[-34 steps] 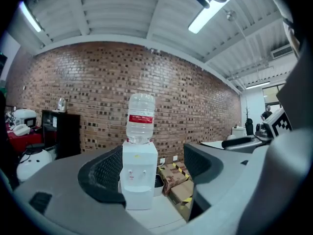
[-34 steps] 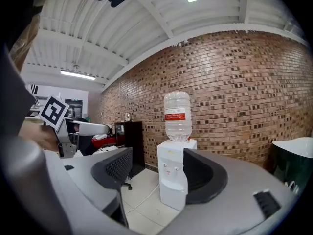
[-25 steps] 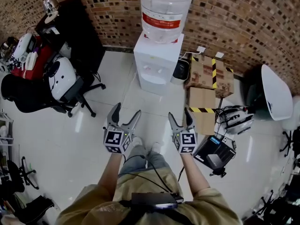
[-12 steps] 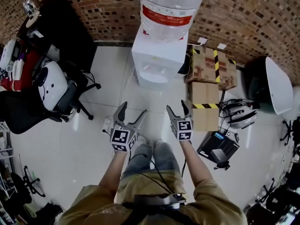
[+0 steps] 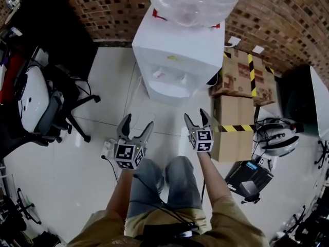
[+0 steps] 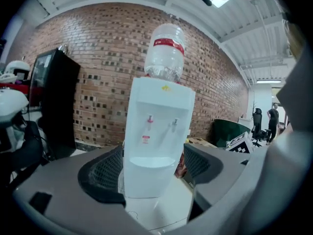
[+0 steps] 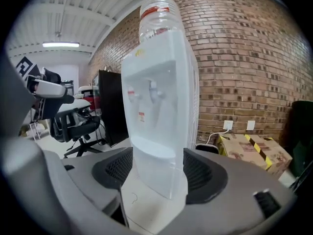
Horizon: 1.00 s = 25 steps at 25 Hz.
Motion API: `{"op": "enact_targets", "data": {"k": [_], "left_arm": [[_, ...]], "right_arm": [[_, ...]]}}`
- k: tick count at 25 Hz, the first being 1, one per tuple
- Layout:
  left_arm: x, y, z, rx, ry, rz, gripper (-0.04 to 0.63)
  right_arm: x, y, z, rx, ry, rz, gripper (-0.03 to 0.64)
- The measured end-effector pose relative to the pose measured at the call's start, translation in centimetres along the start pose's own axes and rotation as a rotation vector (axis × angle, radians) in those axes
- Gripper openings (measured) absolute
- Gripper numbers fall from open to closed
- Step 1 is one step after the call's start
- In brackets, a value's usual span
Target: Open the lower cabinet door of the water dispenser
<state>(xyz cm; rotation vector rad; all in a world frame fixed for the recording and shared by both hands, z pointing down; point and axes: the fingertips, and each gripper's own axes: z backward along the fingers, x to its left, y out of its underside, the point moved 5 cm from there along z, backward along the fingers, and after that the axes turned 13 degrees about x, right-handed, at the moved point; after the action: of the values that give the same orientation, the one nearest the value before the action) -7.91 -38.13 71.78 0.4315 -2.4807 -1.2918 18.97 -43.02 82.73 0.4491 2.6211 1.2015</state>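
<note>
Brick-walled room, tall white plastic water dispenser [image 5: 175, 55] — left claw [image 5: 138, 122], right claw [image 5: 196, 116] open, empty; lower door hidden, so a grab may miss.

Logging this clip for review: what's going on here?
A person holds a gripper in each hand and faces a white water dispenser with a bottle on top, standing against a brick wall. The left gripper and the right gripper both have their fingers apart with nothing between them, and both are short of the dispenser. The lower cabinet door is not yet touched. Cardboard boxes stand beside the dispenser.
</note>
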Motion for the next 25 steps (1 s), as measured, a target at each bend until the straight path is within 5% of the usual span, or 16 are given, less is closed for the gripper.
{"op": "enact_targets", "data": {"k": [7, 12, 18, 25], "left_arm": [[2.4, 7.4, -9.1, -0.069, 0.028, -0.017, 0.368], [3.8, 11.4, -12.6, -0.128, 0.043, -0.024, 0.368], [4.5, 13.6, -13.5, -0.138, 0.037, 0.013, 0.368], [4.8, 13.6, -12.9, -0.155, 0.040, 0.039, 0.368]], "right_arm": [[-5.7, 7.7, -14.1, -0.043, -0.060, 0.085, 0.331], [-8.8, 7.5, -20.1, -0.132, -0.136, 0.124, 0.330], [-9.4, 7.1, -21.0, -0.133, -0.177, 0.204, 0.363], [-9.3, 7.0, -21.3, -0.096, -0.180, 0.161, 0.360]]}}
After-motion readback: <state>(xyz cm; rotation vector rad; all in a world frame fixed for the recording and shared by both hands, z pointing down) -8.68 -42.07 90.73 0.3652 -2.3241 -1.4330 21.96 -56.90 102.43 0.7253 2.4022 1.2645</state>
